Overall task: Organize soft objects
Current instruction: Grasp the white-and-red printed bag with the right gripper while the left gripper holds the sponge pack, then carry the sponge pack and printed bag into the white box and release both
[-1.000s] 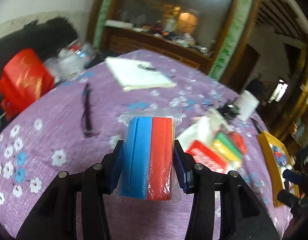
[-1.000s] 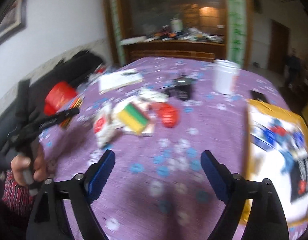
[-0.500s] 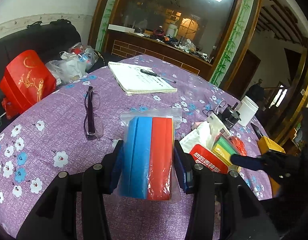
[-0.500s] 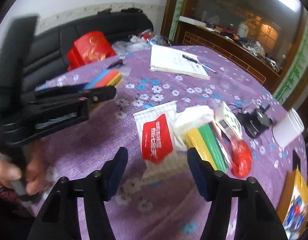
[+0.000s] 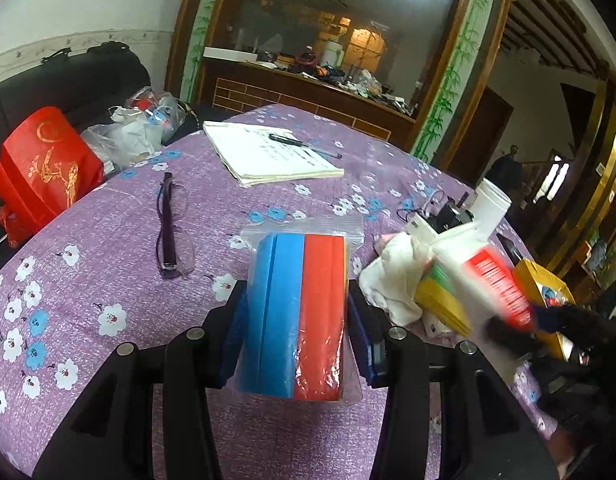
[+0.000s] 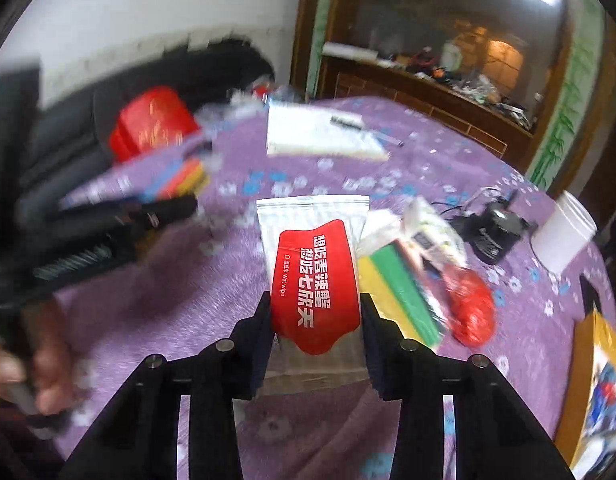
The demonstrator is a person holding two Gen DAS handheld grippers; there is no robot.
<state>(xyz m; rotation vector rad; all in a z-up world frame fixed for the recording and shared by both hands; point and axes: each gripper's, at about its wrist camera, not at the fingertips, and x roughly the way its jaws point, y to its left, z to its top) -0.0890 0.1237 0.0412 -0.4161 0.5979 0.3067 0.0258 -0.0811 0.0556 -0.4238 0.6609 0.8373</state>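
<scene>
A: What have I got in the left tongs (image 5: 296,320)?

B: They're clamped on the bagged sponge pack (image 5: 296,316), blue half on the left, red half on the right, both pads pressed into its sides. The pack stands upright above the purple flowered bench (image 5: 108,240), its clear bag top pointing toward twelve o'clock.

A: And my right tongs (image 6: 314,316)?

B: Their jaws have just been closing, and the wet-wipe packet (image 6: 314,276) with the red label sits between them, the pads against both its long edges. I read that as a grip on the packet. The right wrist view is smeared, so I can't tell whether the packet is off the cloth.

A: Where's the free room?

B: From the left wrist view, the cloth from nine to eleven o'clock is mostly bare apart from the folded glasses (image 5: 168,232). The notebook (image 5: 268,156) with a pen on it lies at twelve o'clock, well apart. The bench's round edge curves past the red gift bag (image 5: 44,168) at ten o'clock.

A: And the crowded side?

B: At two to three o'clock. The yellow-and-green sponge pack (image 6: 396,292) lies just beside the wipes, with a white cloth (image 5: 392,276), a red bundle (image 6: 470,308) and a white cup (image 6: 564,236) further out
</scene>
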